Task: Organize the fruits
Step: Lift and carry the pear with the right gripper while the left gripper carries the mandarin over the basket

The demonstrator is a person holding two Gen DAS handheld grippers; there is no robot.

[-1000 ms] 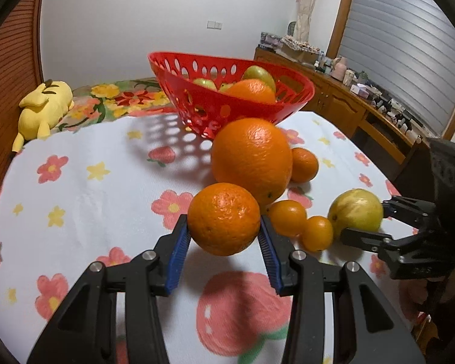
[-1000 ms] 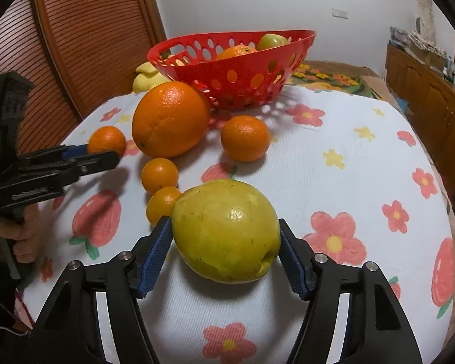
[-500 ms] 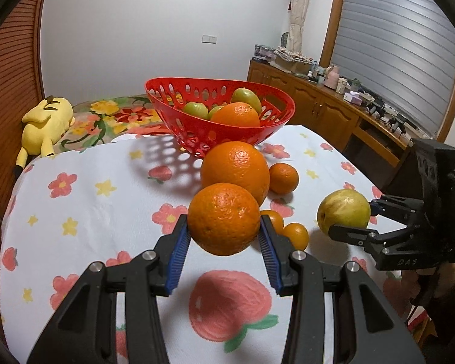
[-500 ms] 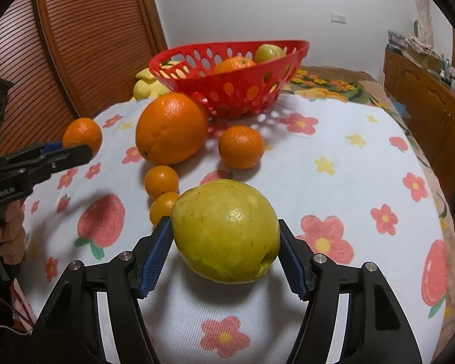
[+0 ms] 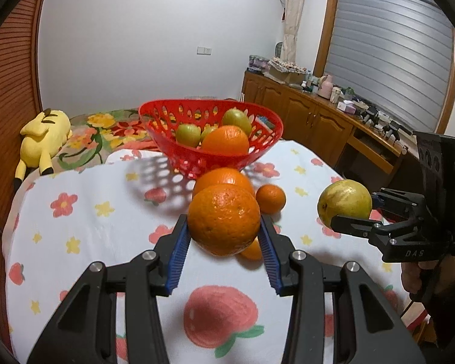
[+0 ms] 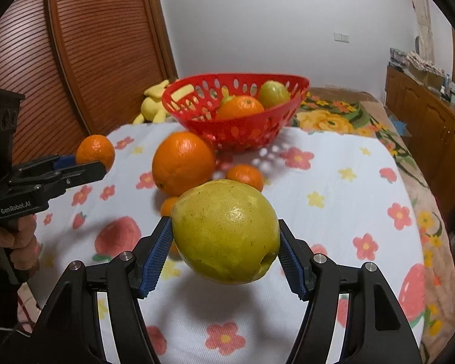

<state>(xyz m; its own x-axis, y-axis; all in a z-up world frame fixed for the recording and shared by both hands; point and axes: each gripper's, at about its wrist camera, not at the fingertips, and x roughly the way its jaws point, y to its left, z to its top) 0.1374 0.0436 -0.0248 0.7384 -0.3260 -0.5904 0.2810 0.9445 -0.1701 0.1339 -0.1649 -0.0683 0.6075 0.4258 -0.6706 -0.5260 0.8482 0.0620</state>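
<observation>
Two tongs (image 5: pixel 224 239) (image 6: pixel 224 251) — each clamped on fruit; perhaps four loose oranges (image 6: pixel 183 163).

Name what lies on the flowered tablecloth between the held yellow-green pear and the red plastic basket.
In the right wrist view, a small mandarin and a large orange sit between the pear and basket.

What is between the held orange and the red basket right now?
The big orange on the tablecloth sits between the held orange and the red basket. The held orange, lifted, looks able to pass over it.
</observation>
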